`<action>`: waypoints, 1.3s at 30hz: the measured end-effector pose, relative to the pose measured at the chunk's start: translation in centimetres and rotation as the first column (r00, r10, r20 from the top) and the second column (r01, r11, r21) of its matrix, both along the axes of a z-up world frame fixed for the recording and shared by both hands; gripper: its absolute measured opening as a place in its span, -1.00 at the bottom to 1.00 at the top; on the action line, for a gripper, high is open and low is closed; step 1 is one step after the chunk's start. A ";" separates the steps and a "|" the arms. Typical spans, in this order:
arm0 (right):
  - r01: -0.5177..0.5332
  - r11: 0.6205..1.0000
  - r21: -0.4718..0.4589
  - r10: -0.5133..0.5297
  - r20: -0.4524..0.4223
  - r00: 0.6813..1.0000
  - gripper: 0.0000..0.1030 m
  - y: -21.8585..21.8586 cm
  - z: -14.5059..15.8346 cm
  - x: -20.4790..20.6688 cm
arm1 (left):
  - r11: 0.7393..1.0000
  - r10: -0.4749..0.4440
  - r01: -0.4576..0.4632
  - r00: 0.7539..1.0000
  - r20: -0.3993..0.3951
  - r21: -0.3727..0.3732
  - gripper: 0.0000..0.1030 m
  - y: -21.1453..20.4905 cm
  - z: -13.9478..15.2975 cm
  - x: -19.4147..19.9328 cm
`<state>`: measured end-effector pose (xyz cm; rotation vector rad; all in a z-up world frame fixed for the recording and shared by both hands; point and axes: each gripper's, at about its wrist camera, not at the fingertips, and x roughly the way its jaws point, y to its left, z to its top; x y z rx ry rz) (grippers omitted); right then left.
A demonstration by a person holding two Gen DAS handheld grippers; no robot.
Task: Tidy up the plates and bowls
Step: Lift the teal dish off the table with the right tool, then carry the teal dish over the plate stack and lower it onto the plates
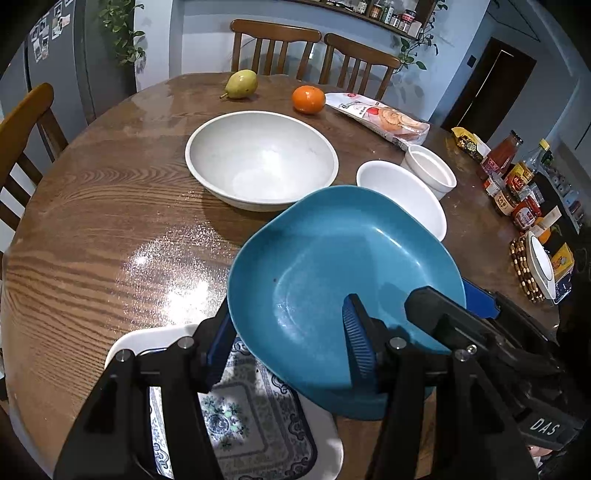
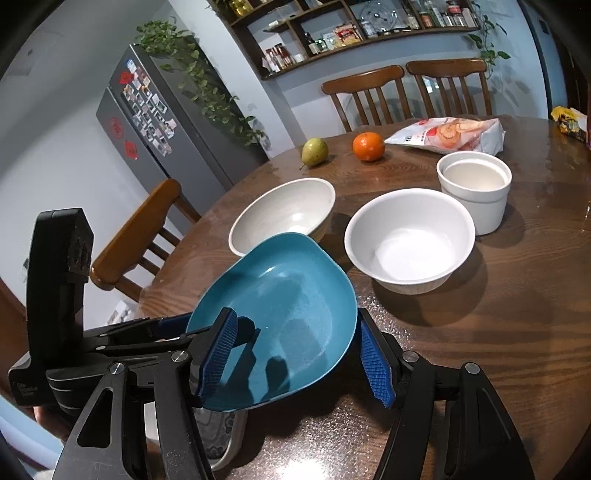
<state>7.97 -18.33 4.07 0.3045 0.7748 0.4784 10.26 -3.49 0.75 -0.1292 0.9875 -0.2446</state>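
The round wooden table (image 1: pixel 92 229) fills both views, but each camera catches stuff the other misses. The left wrist view looks down on a patterned rectangular plate (image 1: pixel 236 417) sitting on the table right under the blue plate (image 1: pixel 332 280), plus a row of sauce jars and bottles (image 1: pixel 513 184) along the right edge. The right wrist view only gets a sliver of that patterned plate, bottom left, half buried behind its own finger. What it does get is the fridge (image 2: pixel 155 122) covered in magnets and the wall shelf (image 2: pixel 354 33).

Both views show the big off-white bowl (image 1: pixel 258 162), the white bowl (image 2: pixel 410 240) just beside it, and the white ramekin (image 2: pixel 474 184) touching or nearly touching that bowl, can't really tell. The pear (image 1: pixel 242 84), the orange (image 1: pixel 308 99) and a snack bag (image 1: pixel 380 114) sit at the far side.

In the left view the blue plate covers part of the white bowl, and the fisheye smears everything at the edges.

Now the blue plate: it's tilted and up off the table, held from two sides. The left gripper (image 1: pixel 288 347) has it by the near rim, one pad inside the dish and one underneath, clamped on. The right gripper (image 2: pixel 299 358) straddles the opposite rim, left pad inside the dish, right pad against the outer edge, so it looks clamped too.
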 end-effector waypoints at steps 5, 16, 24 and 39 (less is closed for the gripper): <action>0.009 1.000 0.001 -0.009 0.022 1.000 0.30 0.1 0.2 -0.7 | 1.000 -0.003 0.003 1.000 0.011 -0.012 0.08 0.3 0.1 -0.5; 0.024 1.000 -0.001 -0.024 0.058 0.998 0.30 0.4 0.4 -1.9 | 1.000 -0.005 0.006 1.000 0.031 -0.030 0.07 0.9 0.2 -1.5; 0.032 0.999 -0.010 -0.031 0.072 0.997 0.30 0.9 0.6 -2.7 | 0.999 -0.003 0.004 0.999 0.038 -0.044 0.07 1.5 0.1 -2.2; 0.010 1.000 -0.006 -0.010 0.077 0.997 0.30 2.5 0.7 -4.3 | 0.996 0.052 -0.045 0.994 0.099 -0.074 0.08 3.4 0.3 -4.7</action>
